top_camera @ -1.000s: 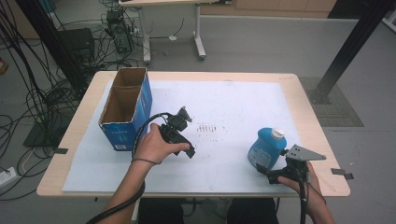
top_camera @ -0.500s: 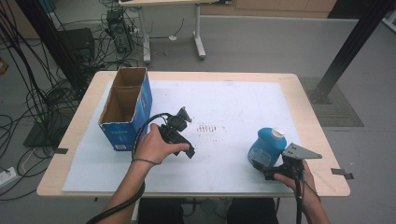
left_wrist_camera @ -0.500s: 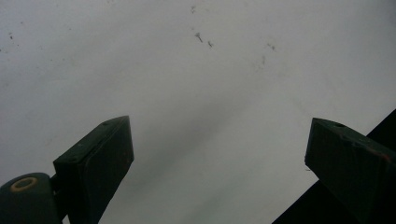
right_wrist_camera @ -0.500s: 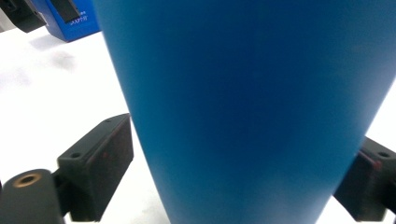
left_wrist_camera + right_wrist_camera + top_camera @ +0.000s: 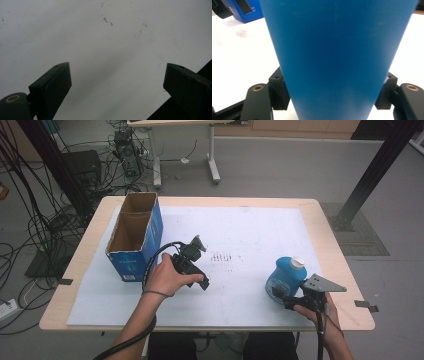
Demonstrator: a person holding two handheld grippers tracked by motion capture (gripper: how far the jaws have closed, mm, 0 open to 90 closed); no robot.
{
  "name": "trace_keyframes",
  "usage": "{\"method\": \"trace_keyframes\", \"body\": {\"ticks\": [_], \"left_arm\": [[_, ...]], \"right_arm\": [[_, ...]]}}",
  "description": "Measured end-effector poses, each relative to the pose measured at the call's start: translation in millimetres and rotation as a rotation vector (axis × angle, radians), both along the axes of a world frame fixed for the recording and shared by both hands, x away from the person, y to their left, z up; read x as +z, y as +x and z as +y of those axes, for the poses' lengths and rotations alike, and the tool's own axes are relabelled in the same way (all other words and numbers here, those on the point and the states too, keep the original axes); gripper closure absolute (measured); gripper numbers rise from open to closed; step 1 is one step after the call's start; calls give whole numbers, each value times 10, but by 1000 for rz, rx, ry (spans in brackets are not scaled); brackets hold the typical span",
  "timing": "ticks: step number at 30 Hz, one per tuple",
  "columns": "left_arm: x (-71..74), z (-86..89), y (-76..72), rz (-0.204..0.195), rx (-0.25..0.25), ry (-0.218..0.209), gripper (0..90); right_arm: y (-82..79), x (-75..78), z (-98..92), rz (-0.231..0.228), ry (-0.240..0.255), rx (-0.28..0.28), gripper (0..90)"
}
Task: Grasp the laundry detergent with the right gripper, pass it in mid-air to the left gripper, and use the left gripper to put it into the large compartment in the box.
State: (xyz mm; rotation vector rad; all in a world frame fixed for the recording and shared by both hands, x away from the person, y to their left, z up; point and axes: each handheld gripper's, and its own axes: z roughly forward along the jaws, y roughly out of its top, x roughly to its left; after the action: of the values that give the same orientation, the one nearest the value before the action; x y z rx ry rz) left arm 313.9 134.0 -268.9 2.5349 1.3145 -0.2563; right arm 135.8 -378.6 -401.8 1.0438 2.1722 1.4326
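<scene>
While the right gripper (image 5: 281,296) sits at the near right of the table (image 5: 345,270), its jaws have just been closing, and the right gripper view shows both black pads pressed against the lower sides of the blue bottle (image 5: 337,57). So it looks clamped on the bottle, low on the body. In the high view the bottle (image 5: 286,276) stands upright on the white sheet (image 5: 250,227), white cap on top, base apparently on the sheet, not lifted as far as I can tell.

Left gripper (image 5: 192,265) rests near the middle of the sheet, held in the left hand (image 5: 165,277), just beside the open cardboard box (image 5: 134,235). Left gripper view: jaws stand wide apart, nothing between them, just white sheet with a few dark specks.

The box is well apart from the bottle, at the far left of the table, top open; from the high view I can see nothing inside, though part of the interior is hidden.

Progress, my judgement: early. Done: approach to the bottle and the grasp. Left: lift, carry across the sheet, and most likely set it down in the box, a guess from the layout alone. The left gripper has no part yet; it may steady the box later.

Grip sits low on a tall, tapering body, so tipping on the lift is the thing to watch.
</scene>
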Motion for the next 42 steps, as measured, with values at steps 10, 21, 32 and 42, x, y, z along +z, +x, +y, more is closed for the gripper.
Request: {"method": "trace_keyframes", "body": {"ticks": [10,21,32,42], "left_arm": [[-11,2,-12,3,7,-1,83],[-31,10,-19,5,9,-9,83],[-37,27,-33,6,12,-20,84],[-39,38,-49,4,15,-23,83]], "right_arm": [[-28,-8,18,-17,-8,-13,396],[-52,-26,27,-28,-8,-20,401],[-67,-30,38,-29,-6,-28,404],[-61,-13,43,-21,-9,-29,405]]}}
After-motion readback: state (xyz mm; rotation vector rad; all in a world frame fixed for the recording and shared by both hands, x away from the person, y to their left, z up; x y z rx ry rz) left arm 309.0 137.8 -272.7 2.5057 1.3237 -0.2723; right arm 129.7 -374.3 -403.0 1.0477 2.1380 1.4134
